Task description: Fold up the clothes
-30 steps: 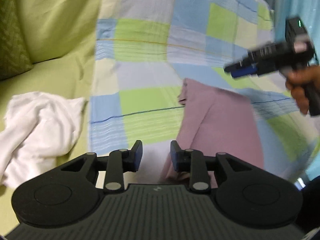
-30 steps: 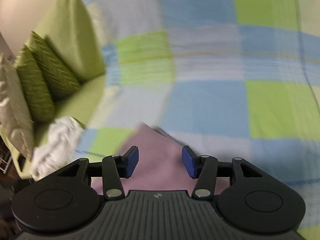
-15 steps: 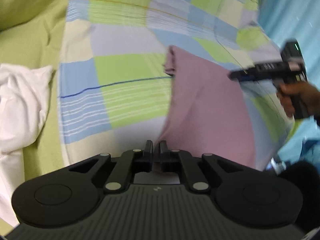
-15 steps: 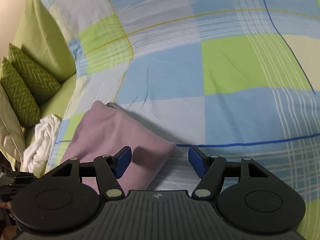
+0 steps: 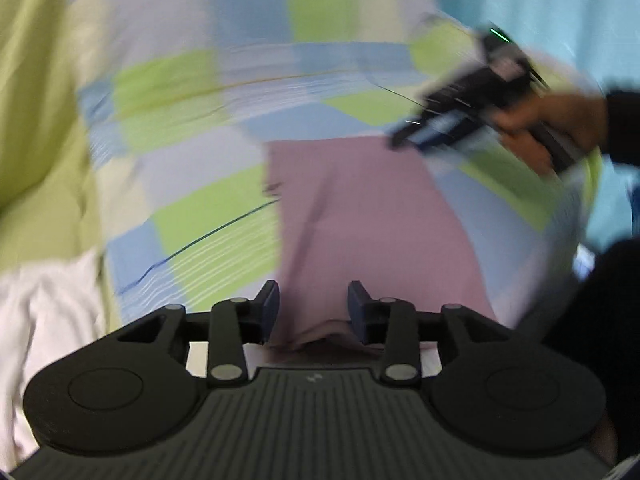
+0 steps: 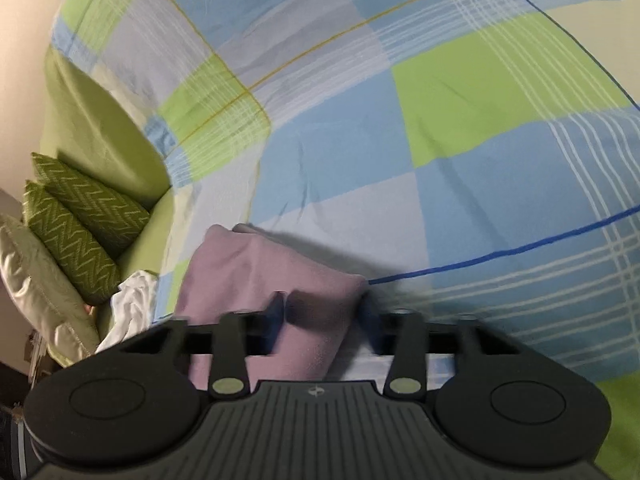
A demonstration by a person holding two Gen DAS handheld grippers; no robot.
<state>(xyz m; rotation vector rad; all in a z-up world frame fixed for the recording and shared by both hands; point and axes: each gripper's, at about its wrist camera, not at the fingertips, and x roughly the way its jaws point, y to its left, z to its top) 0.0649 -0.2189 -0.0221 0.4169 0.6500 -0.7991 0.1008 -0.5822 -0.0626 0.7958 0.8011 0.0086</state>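
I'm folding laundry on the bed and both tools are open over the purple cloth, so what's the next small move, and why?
Probably lower the left tool and close it on the near edge of the purple cloth. Both tools stand open and hold nothing; the cloth lies flat on the checked bedspread, its near hem bunched between the left fingers. The right tool hovers at a corner, ready to pinch.

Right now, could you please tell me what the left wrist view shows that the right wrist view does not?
Only the left wrist view shows the right gripper from outside, gripped by a hand, above the checked sheet. Only the right wrist view shows the two zigzag cushions. Both show the pink cloth lying on the sheet, and the white cloth beside it.
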